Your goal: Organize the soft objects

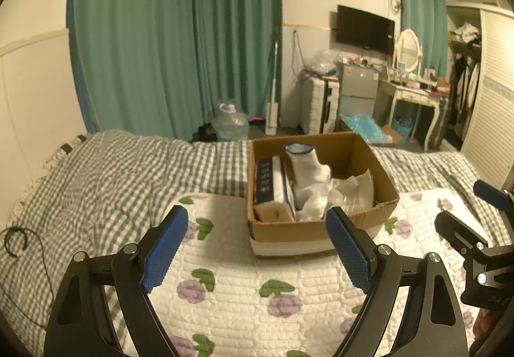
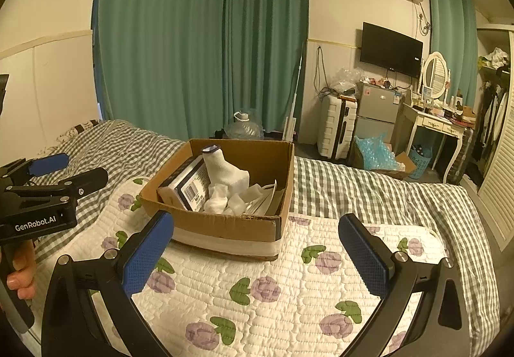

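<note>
Both grippers hang over the bed (image 1: 106,170), side by side, angled gently down toward the box (image 1: 316,230) and nothing between their pads: the left gripper (image 1: 257,248) has its blue fingers (image 1: 165,252) spread wide over the flowered quilt (image 1: 244,299), empty, and the right gripper (image 2: 257,254) stands just as wide, empty too, blue pads framing the quilt short of the box. From the right wrist camera the left gripper shows at the far left edge, level with the box, with a hand (image 2: 21,273) curled round its grip below the black body. From the left wrist camera the right gripper pokes in at the right edge, beside the box's near corner. The box sits on the quilt, open top, and the soft things are in it: a white sock (image 1: 308,167) stands upright near the middle, cuff up, leaning against a dark-edged book (image 1: 271,183) propped along the left wall, and crumpled white cloths (image 1: 314,206) lie at the sock's foot, with white packets (image 1: 356,187) toward the right wall
</note>
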